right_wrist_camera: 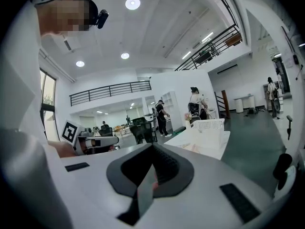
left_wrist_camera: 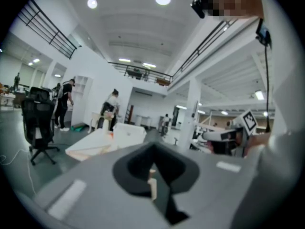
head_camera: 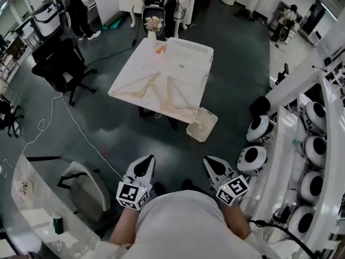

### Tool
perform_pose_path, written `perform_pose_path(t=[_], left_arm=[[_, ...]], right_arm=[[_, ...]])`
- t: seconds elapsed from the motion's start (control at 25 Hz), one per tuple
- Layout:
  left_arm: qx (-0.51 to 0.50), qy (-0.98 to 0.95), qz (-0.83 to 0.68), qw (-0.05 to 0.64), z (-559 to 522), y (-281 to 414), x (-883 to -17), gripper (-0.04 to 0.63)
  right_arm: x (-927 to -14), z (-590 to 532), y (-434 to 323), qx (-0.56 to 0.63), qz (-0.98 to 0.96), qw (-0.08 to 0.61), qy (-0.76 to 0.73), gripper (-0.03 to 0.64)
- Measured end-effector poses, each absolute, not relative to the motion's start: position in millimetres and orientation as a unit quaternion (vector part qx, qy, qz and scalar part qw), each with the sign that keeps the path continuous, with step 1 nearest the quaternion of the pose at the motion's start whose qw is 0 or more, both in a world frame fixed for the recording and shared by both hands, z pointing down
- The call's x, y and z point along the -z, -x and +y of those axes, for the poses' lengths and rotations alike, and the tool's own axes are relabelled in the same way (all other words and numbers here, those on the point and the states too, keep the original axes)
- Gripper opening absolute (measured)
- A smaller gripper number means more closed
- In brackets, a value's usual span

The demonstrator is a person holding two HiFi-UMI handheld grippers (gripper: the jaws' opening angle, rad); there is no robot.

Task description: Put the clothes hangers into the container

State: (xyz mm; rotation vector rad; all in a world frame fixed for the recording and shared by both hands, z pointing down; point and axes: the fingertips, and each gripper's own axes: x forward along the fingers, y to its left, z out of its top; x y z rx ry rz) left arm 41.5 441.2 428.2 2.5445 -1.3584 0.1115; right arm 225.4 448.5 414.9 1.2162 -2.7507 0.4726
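Several wooden clothes hangers (head_camera: 141,86) lie on the white table (head_camera: 186,74) some way ahead of me. The container, a white perforated basket (head_camera: 188,50), stands at the table's far end; it also shows in the right gripper view (right_wrist_camera: 208,125) and the left gripper view (left_wrist_camera: 128,132). My left gripper (head_camera: 145,162) and right gripper (head_camera: 211,162) are held close to my body, well short of the table, pointing toward it. Both have their jaws together with nothing between them, and the gripper views show the same for the left gripper (left_wrist_camera: 152,148) and the right gripper (right_wrist_camera: 152,148).
A small white basket (head_camera: 202,124) sits on the floor by the table's near right corner. A black office chair (head_camera: 62,63) stands to the left, and a vase of flowers (head_camera: 153,25) beyond the table. White racks with round units (head_camera: 302,144) line the right side. A cable (head_camera: 81,134) runs across the floor.
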Motion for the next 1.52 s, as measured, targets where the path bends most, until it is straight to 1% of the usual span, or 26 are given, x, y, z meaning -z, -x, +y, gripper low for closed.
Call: perform_pose_path(t=[0.64,0.96,1.28,1.52], left_arm=[[-0.052,-0.891,-0.434,0.127,443,12,-438,0.003],[-0.058,-0.891,-0.432,0.129,436,30,-446,0.003],[-0.058,-0.885,-0.443,0.130,418,37,-451,0.003],[-0.059,-0.873,-0.466,0.134,388,41,-455,0.003]], right_arm=[[-419,454,-173,-0.148,-0.890,0.053,-0.429,-0.005],[-425,450,-165,-0.159,-0.882,0.056,-0.441,-0.005],[-433,425,-157,-0.165,-0.885,0.059,-0.430,-0.005],[-439,385,-152,-0.167,-0.894,0.064,-0.411,-0.005]])
